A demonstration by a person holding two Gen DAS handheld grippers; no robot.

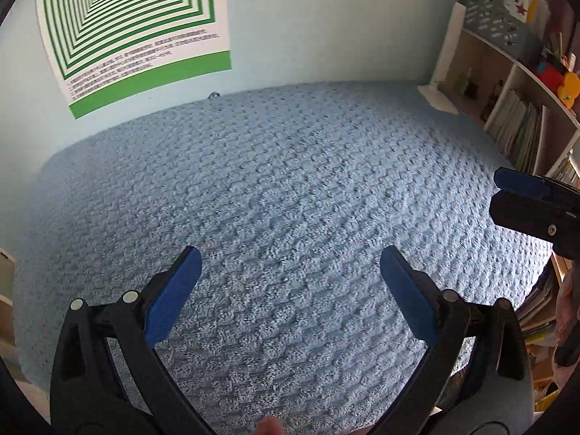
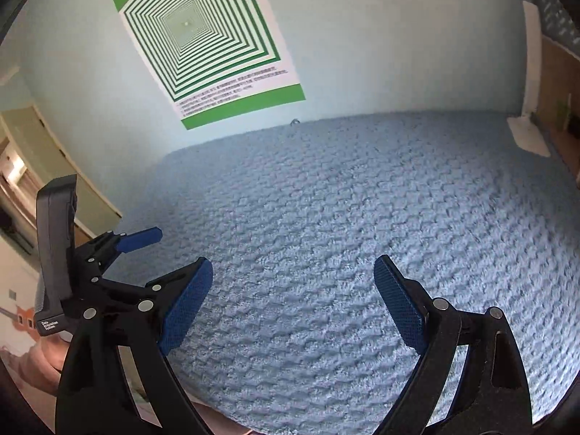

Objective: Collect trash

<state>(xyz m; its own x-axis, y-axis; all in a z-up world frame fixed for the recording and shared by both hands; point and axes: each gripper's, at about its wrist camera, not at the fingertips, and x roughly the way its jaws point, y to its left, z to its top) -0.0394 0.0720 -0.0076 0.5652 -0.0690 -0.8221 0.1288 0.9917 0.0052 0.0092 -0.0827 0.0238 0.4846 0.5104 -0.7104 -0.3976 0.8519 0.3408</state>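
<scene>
Both sets of fingers were spread wide with nothing in them: left gripper (image 1: pixel 290 257) and right gripper (image 2: pixel 293 264) hung side by side over the blue plush cover (image 1: pixel 290 181), both aimed at the wall with the green poster (image 1: pixel 134 25). Couldn't tell if that cover sat on a bed or a table. No obvious trash anywhere near the fingers; the stretch of cover in front of both was bare. Only candidate I saw was a small grey speck (image 2: pixel 294 121) at the far edge of the cover, right against the wall under the poster's lower corner, well apart from both grippers. Too small to say what it was or which way its long axis ran. Key relation: in the right wrist view it sat almost dead ahead on the line between the fingers, while in the left wrist view it sat off to the left of centre. My call: the right gripper was better lined up, a straight reach forward with no turn needed, and range looked about equal for both. The white stand (image 1: pixel 438 98) by the bookshelf (image 1: pixel 514 123) at the far right looked like furniture, not trash
</scene>
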